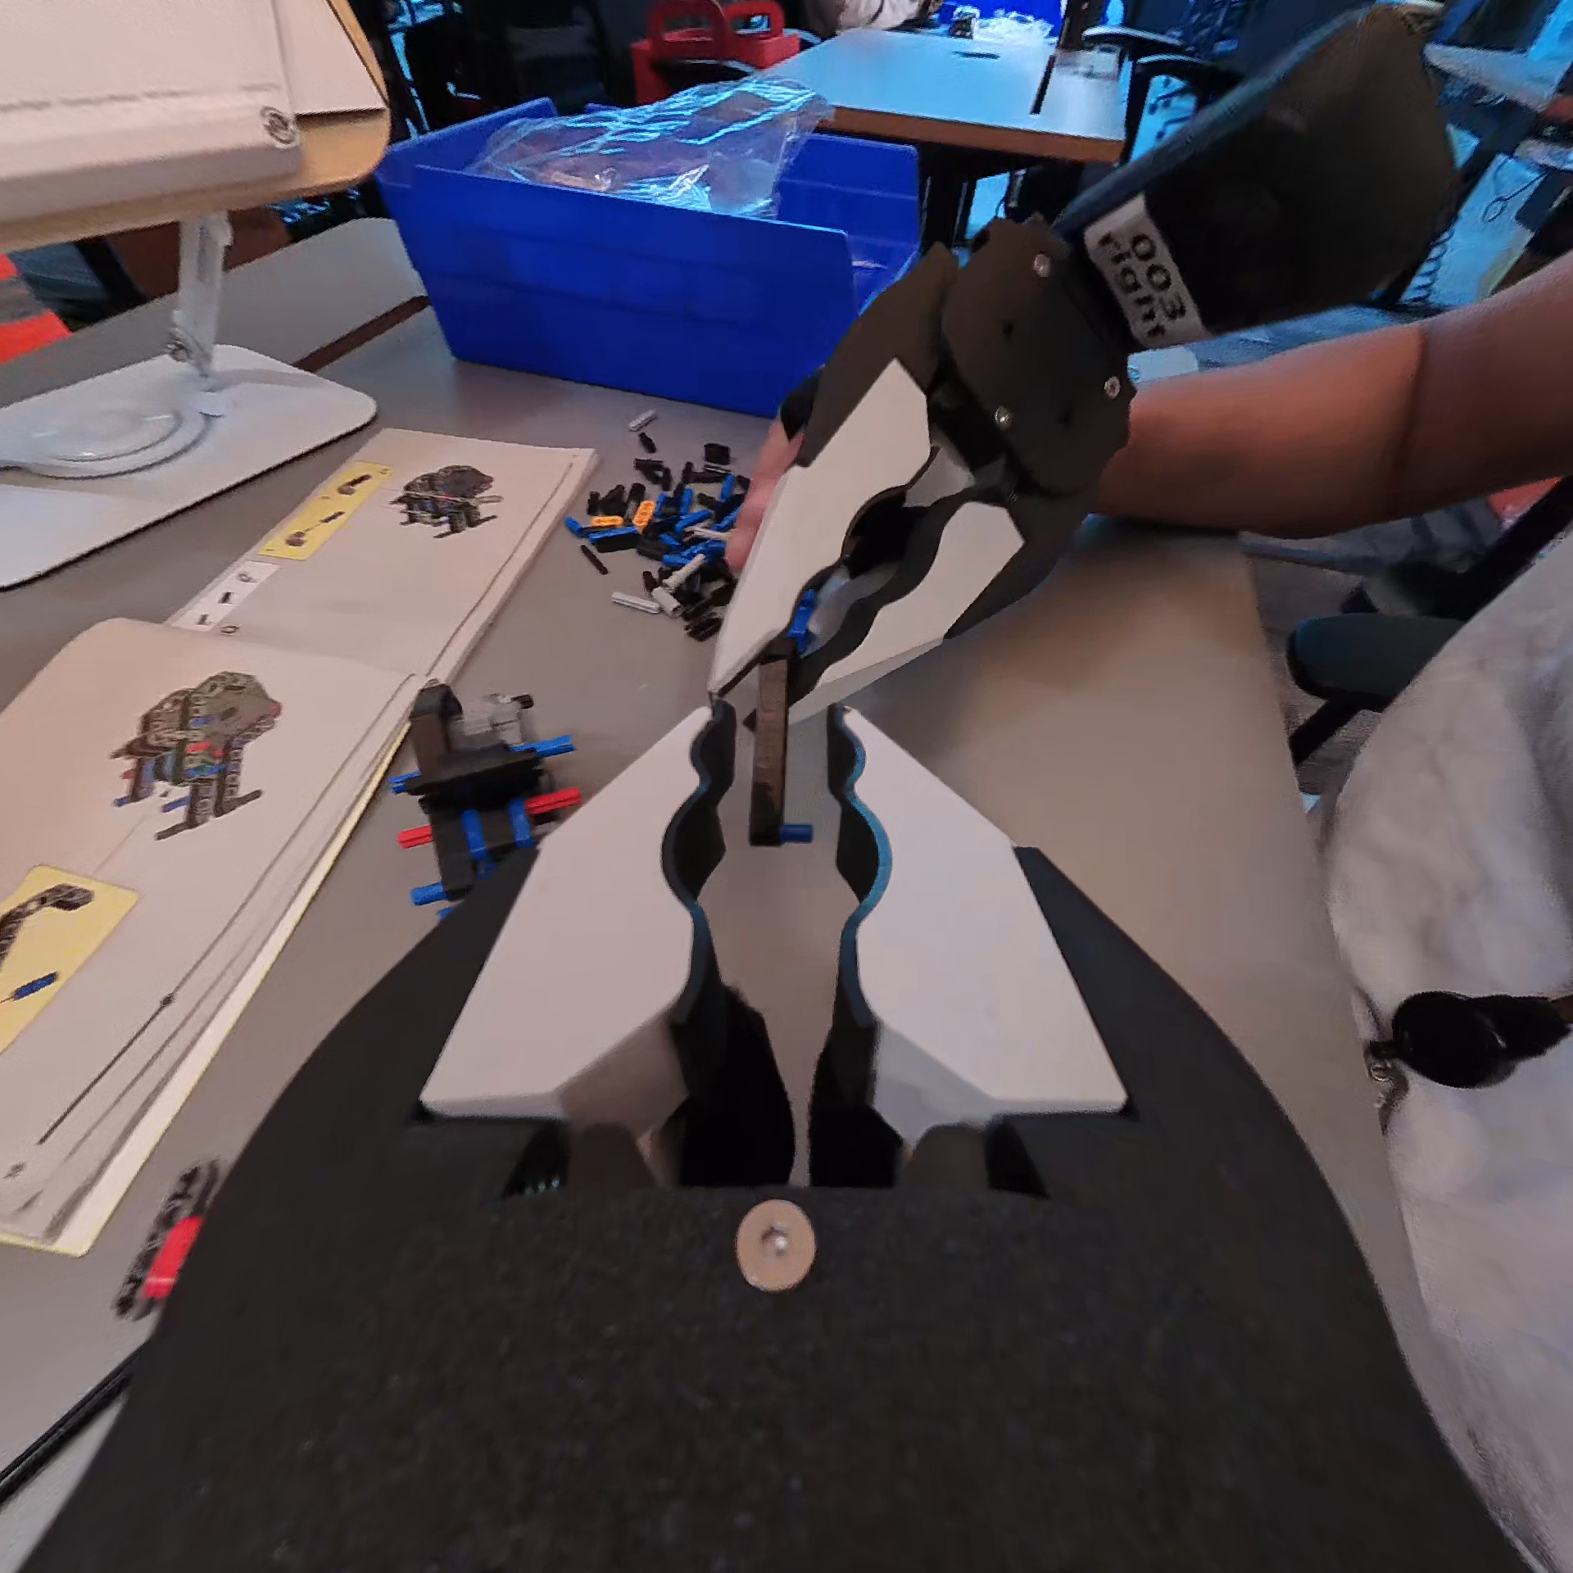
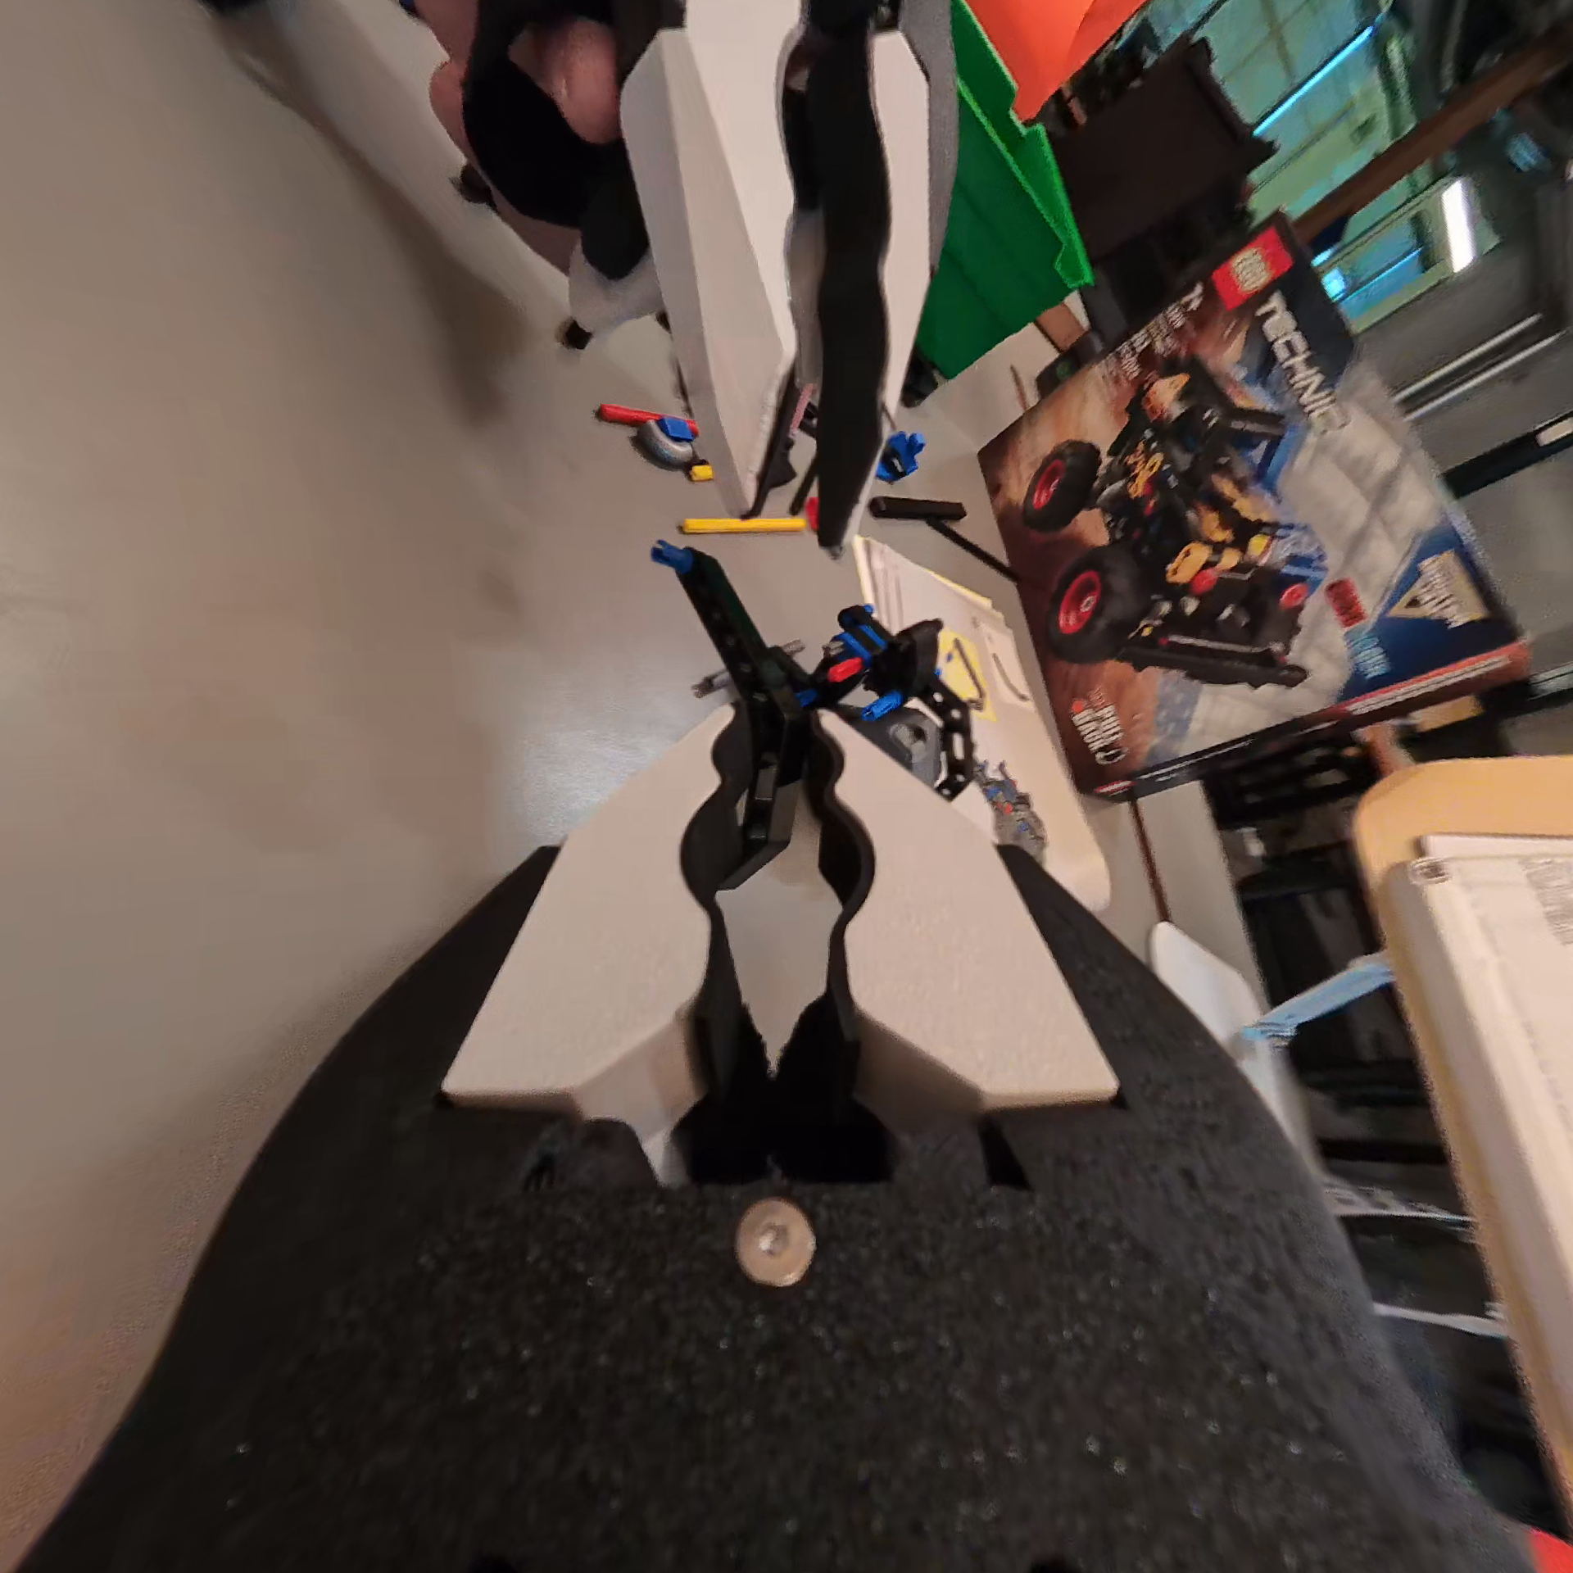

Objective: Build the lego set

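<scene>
**Desk:** What's in hand?

**Photographer:** The right claw (image 2: 770, 723) is clamped on a black beam (image 1: 770, 749) with a blue pin (image 1: 796, 832) at its free end, held above the grey counter (image 1: 1064, 766). The beam hangs between the fingers of the left claw (image 1: 775, 723), which stand apart around it and grip nothing.

**Desk:** How will it handle?

**Photographer:** By my reading, light, stiff plastic, smooth enough to pivot in a narrow pinch. Best taken flat across its broad faces near mid-length, keeping the pin clear.

**Desk:** And the setting?

**Photographer:** To the left lies a partly built assembly (image 1: 481, 783) beside open instruction booklets (image 1: 213, 809). Farther off sits a loose pile of small parts (image 1: 672, 536), and beyond it a blue bin (image 1: 647, 255) holding a plastic bag. In the right wrist view, the set's box (image 2: 1234, 528) leans at right. Other tables and chairs fill the workroom behind.
</scene>
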Available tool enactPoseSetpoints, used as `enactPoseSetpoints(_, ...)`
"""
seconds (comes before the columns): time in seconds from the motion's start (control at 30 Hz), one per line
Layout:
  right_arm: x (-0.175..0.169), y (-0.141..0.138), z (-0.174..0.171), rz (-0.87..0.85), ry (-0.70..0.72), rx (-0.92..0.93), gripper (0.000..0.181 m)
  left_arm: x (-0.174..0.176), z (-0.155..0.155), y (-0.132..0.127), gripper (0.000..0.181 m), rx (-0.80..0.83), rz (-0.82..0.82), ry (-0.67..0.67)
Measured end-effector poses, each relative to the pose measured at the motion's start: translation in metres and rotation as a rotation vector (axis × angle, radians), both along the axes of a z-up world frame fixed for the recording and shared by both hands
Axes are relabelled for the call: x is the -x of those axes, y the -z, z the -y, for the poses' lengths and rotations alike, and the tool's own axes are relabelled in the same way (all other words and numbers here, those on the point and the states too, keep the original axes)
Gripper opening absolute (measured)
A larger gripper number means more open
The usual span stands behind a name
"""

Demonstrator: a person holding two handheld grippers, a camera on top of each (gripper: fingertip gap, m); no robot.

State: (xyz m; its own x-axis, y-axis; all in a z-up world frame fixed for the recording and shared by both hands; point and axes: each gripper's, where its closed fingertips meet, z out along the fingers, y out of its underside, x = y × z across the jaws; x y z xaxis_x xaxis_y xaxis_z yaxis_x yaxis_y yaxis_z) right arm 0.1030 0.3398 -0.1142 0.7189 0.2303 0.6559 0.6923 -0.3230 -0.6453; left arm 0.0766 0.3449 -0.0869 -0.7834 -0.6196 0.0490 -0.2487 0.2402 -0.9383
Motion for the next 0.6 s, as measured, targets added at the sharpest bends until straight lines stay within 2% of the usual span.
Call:
enactPoseSetpoints(0.2, -0.005, 0.0, -0.003, 0.233, -0.002, -0.026, 0.011, -0.004, 0.0, 0.02, 0.026, -0.076, -0.039, -0.017)
enactPoseSetpoints(0.47, -0.009, 0.004, -0.006, 0.186, 0.003, -0.024, 0.011, -0.013, -0.006, 0.036, 0.007, -0.238, 0.015, -0.088)
enactPoseSetpoints(0.6, -0.01, 0.013, -0.007, 0.157, 0.035, 0.03, 0.011, -0.015, -0.007, 0.046, 0.007, -0.266, -0.001, -0.097)
